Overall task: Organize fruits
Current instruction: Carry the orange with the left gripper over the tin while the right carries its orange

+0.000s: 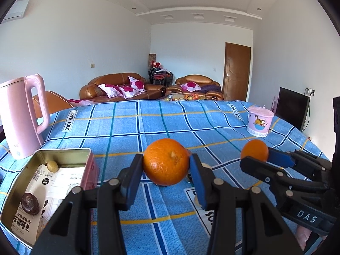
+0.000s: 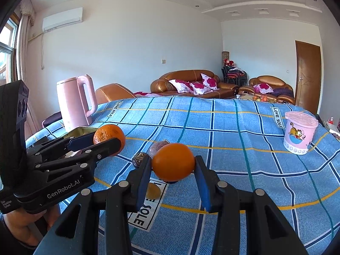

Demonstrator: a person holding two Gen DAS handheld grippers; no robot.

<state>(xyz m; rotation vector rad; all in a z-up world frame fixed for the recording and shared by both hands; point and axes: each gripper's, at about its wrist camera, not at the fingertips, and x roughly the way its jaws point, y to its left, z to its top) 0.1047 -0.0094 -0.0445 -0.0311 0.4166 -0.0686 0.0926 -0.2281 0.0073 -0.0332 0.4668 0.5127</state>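
your left claw (image 1: 166, 165) pinches an orange (image 1: 165, 161) just right of the tin (image 1: 63, 155); your right claw (image 2: 173, 165) pinches a smoother orange (image 2: 173, 162) further right. swing left over the tin, lower gently, release inside, away from the dark fruit (image 1: 30, 203).

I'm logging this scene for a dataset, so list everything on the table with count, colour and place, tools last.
Oranges: 2, orange, one clamped in each tool, above the cloth.
Tin box: 1, pink outside, open, left; holds paper, a small yellowish fruit, a dark brown round thing.
Kettle: 1, pink, far left.
Bucket: 1, pink, lidded, right.
Tablecloth: 1, blue check.
Left tool: black, shut on an orange.
Right tool: black, shut on an orange.
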